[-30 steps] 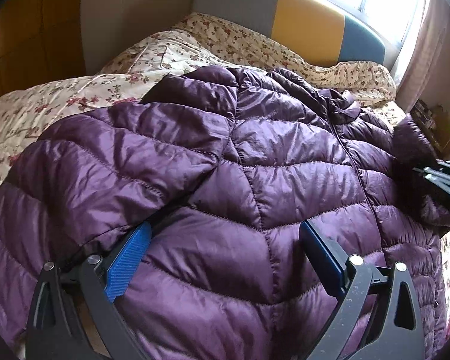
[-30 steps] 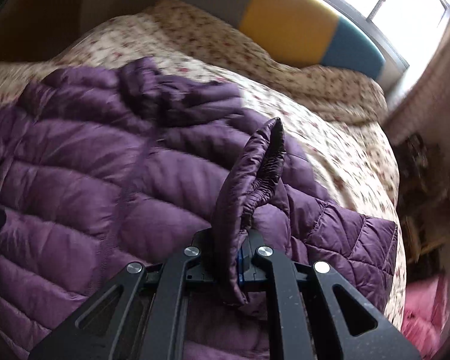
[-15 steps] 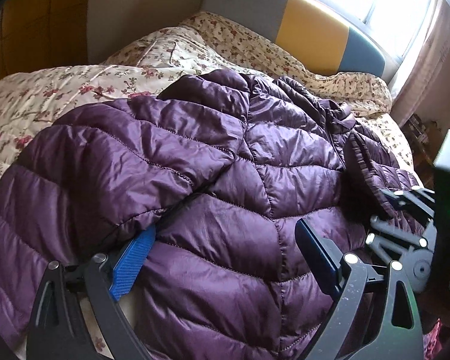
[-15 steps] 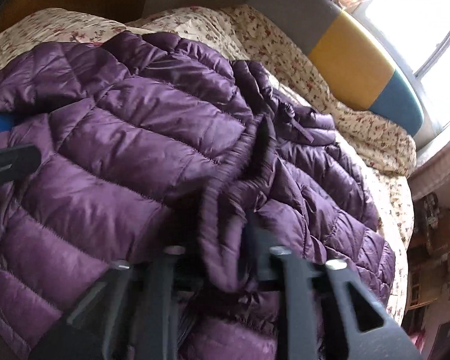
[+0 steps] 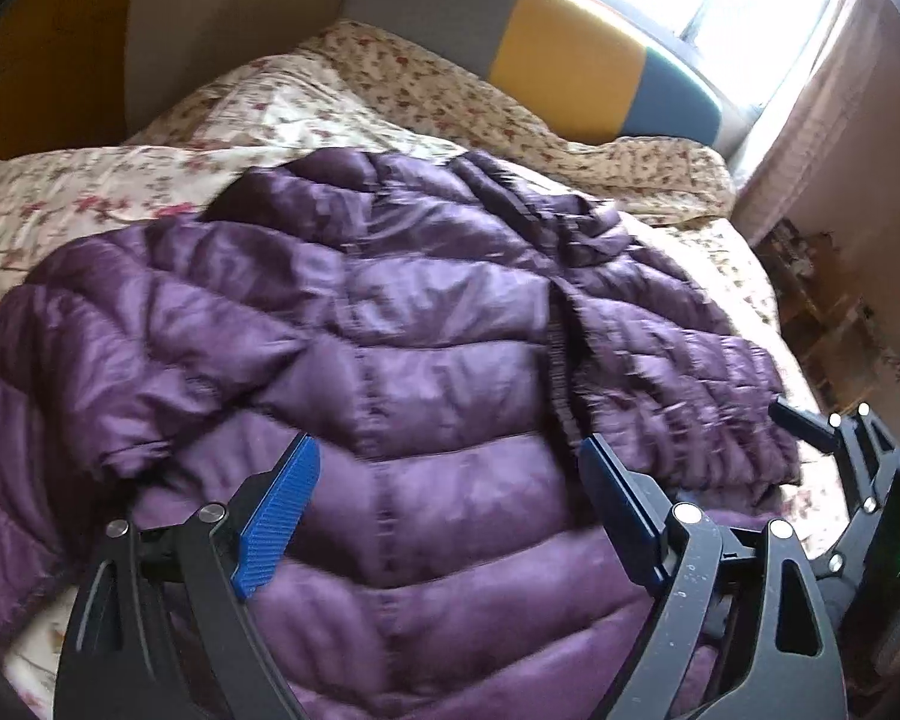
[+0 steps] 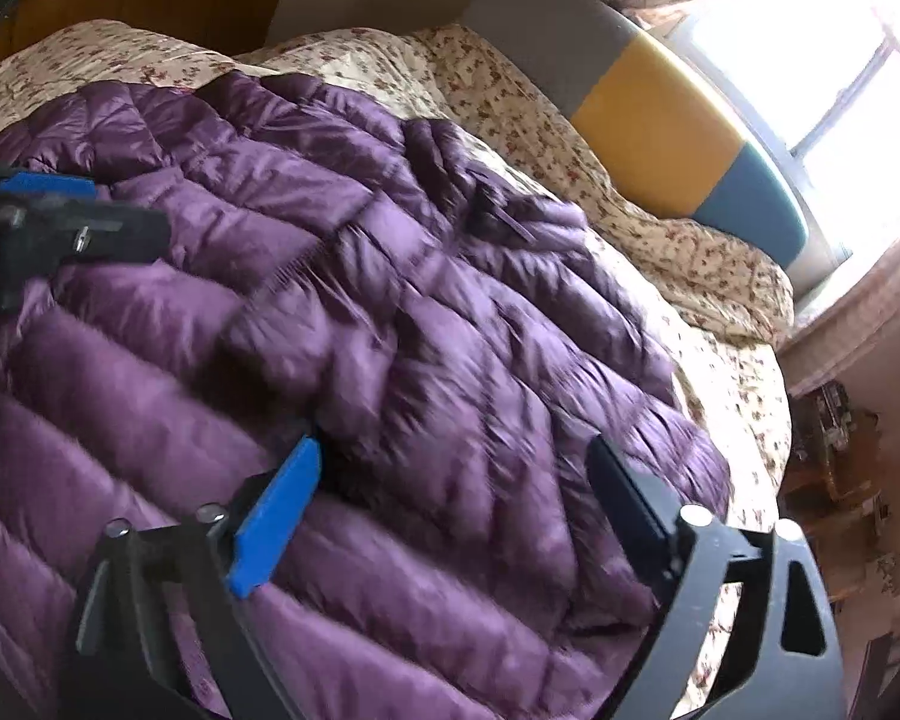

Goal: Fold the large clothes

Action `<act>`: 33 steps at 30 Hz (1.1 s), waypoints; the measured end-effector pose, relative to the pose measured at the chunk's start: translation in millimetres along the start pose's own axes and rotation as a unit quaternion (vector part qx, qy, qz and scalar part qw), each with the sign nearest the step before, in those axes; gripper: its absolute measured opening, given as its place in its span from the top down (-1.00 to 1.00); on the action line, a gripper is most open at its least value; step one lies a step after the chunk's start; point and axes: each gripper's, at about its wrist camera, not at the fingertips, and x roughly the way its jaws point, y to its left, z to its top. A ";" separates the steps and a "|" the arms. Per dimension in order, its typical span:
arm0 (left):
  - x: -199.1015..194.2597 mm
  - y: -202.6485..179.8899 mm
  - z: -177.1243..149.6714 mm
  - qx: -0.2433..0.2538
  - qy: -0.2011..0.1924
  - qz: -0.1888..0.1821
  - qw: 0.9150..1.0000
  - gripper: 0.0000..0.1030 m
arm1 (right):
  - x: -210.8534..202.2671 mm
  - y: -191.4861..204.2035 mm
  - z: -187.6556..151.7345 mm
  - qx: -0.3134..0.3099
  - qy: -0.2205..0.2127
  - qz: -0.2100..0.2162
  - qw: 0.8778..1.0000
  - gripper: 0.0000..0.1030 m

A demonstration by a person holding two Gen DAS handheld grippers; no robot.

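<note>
Nearest the left wrist camera, the left gripper (image 5: 450, 480) stands with its jaws wide apart above the lower front of the purple puffer jacket (image 5: 438, 360); they have just been closing a little, and nothing is pinched between the blue pads (image 5: 279, 510), only quilted fabric lying below them. The right gripper (image 6: 456, 480) also stands with its jaws spread wide over the jacket; they have just been opening, and no fabric is caught between them. In the left view that same gripper (image 5: 834, 432) shows at the right edge, beside the jacket's side, and in the right view the left gripper (image 6: 48, 210) shows at the left edge, over the jacket.

The jacket lies front up on the floral bedspread (image 5: 150, 180), spread flat across the bed. Its long axis runs from the hem, close under both grippers, away to the collar (image 6: 498, 210), which points toward the headboard (image 5: 570, 54). The zip line runs up the middle along that axis. One sleeve (image 5: 120, 360) is folded in across the chest from the left side; the other sleeve (image 5: 660, 360) lies folded in from the right, its cuffed edge beside the zip.

Beyond the collar the bedspread is rumpled against the headboard's grey, yellow and blue panels. Behind that, a bright window (image 6: 840, 48) and a curtain (image 5: 822, 120) fill the far right.
</note>
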 end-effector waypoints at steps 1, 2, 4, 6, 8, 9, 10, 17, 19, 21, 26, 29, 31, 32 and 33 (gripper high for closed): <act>1.8 -4.4 1.3 0.000 0.002 -0.004 1.000 -0.70 | -1.2 -7.9 -5.0 0.007 0.002 -0.002 1.000 -0.85; 5.1 -11.6 3.2 0.003 0.004 -0.012 1.000 -0.70 | -1.6 -16.9 -9.9 0.017 0.006 -0.005 1.000 -0.88; 9.7 -19.8 4.7 0.004 0.008 -0.021 1.000 -0.70 | -1.6 -32.7 -18.1 0.035 0.013 -0.013 0.999 -0.89; 17.7 -31.4 6.5 0.008 0.015 -0.030 0.999 -0.59 | -0.2 -47.4 -25.4 0.051 0.018 -0.028 0.998 -0.89; 26.6 -40.1 7.5 0.011 0.025 -0.033 0.999 -0.52 | 4.4 -61.5 -30.1 0.061 0.029 -0.065 0.996 -0.89; 30.7 -44.0 7.9 0.014 0.028 -0.030 0.999 -0.49 | 6.2 -67.0 -31.7 0.067 0.032 -0.076 0.994 -0.89; 35.6 -47.2 8.3 0.018 0.031 -0.028 0.999 -0.33 | 8.2 -74.2 -32.6 0.079 0.033 -0.089 0.992 -0.89; 58.2 -53.9 5.6 0.027 0.056 -0.035 0.997 0.87 | 14.0 -87.4 -28.2 0.097 0.018 -0.126 0.987 -0.87; 54.3 -49.8 5.9 0.026 0.050 -0.040 0.998 0.91 | 15.3 -90.7 -28.3 0.111 0.011 -0.124 0.986 -0.87; 46.9 -45.6 7.8 0.030 0.039 -0.038 0.998 0.92 | 13.9 -96.2 -29.7 0.132 -0.002 -0.105 0.986 -0.88; 31.8 -28.2 15.1 0.031 0.020 -0.023 0.999 0.92 | 25.3 -120.2 -35.7 0.221 -0.005 -0.028 0.975 -0.89; 28.4 -15.3 15.4 0.030 0.016 -0.009 0.999 0.92 | 44.2 -130.5 -35.5 0.267 0.010 0.006 0.964 -0.85; 26.2 -6.6 14.3 0.025 0.015 -0.003 1.000 0.92 | 57.5 -134.2 -33.3 0.293 0.022 0.025 0.955 -0.73; 24.7 -3.0 13.5 0.023 0.013 -0.002 1.000 0.92 | 62.1 -134.8 -32.4 0.304 0.026 0.032 0.952 -0.72; 23.6 -0.2 12.8 0.021 0.012 -0.002 1.000 0.92 | 65.8 -134.7 -31.4 0.311 0.029 0.039 0.949 -0.72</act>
